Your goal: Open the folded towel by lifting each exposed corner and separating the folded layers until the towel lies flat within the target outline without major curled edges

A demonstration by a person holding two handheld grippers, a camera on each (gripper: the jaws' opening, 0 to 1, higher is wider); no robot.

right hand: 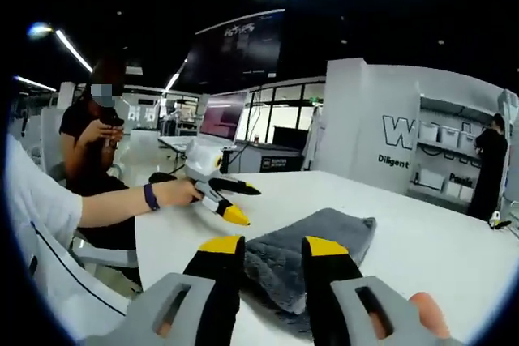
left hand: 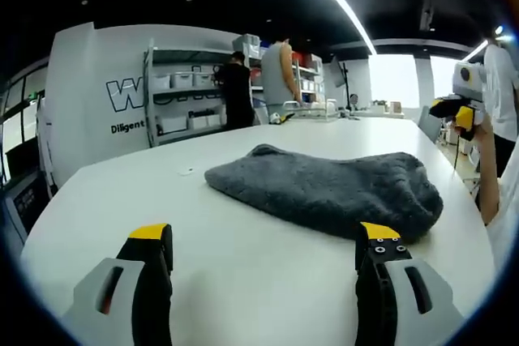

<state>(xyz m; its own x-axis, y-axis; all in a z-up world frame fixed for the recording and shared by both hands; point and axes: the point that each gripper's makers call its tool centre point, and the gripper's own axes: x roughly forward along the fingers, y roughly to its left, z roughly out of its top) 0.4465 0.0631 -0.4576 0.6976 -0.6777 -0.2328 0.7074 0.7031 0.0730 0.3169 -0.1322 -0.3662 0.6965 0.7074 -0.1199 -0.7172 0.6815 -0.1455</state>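
Towel (left hand: pixel 324 192) lies folded, bunched, mid-table (left hand: pixel 243 281); no outline discernible. Left gripper (left hand: pixel 263 245) jaws wide apart, empty, short of the towel, likely sizing an approach. Right gripper (right hand: pixel 272 250) jaws parted, empty, lined up on the near edge.

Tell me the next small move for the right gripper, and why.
Probably ease the right gripper forward and down onto the near corner of the grey towel. The towel is folded on the white table, neither gripper holds it, the right fingers stand open just short of it, and the left gripper waits alongside.
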